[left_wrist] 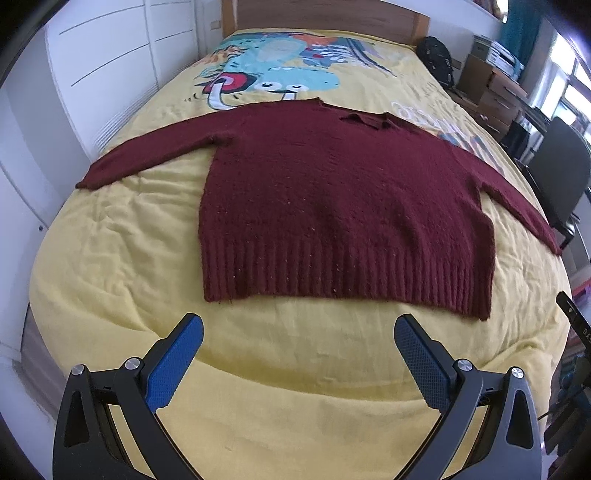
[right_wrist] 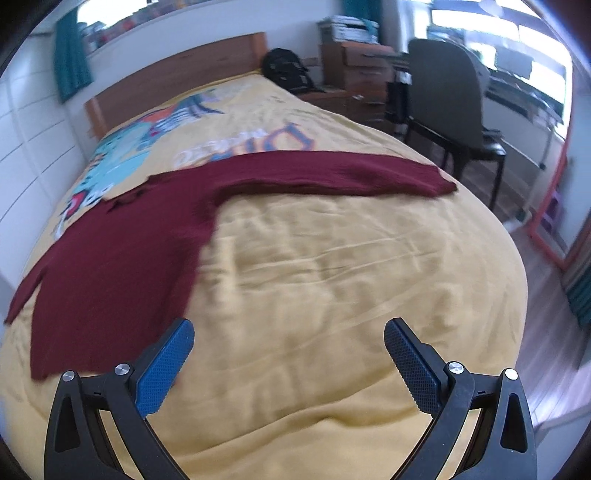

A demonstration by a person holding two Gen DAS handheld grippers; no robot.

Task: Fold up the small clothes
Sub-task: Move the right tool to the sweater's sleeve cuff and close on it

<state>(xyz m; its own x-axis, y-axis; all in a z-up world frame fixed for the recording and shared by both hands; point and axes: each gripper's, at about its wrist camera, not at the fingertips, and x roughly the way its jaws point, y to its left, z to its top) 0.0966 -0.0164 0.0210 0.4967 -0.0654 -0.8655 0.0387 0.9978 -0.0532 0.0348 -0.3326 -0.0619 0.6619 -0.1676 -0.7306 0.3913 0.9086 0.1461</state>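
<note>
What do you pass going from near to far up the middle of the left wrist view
Open left gripper → bare yellow bedspread → ribbed hem of the maroon sweater → its collar → cartoon dinosaur print → wooden headboard.

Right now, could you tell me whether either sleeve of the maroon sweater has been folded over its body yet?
No; in the left wrist view both sleeves of the maroon sweater lie stretched outward flat on the yellow bedspread.
</note>
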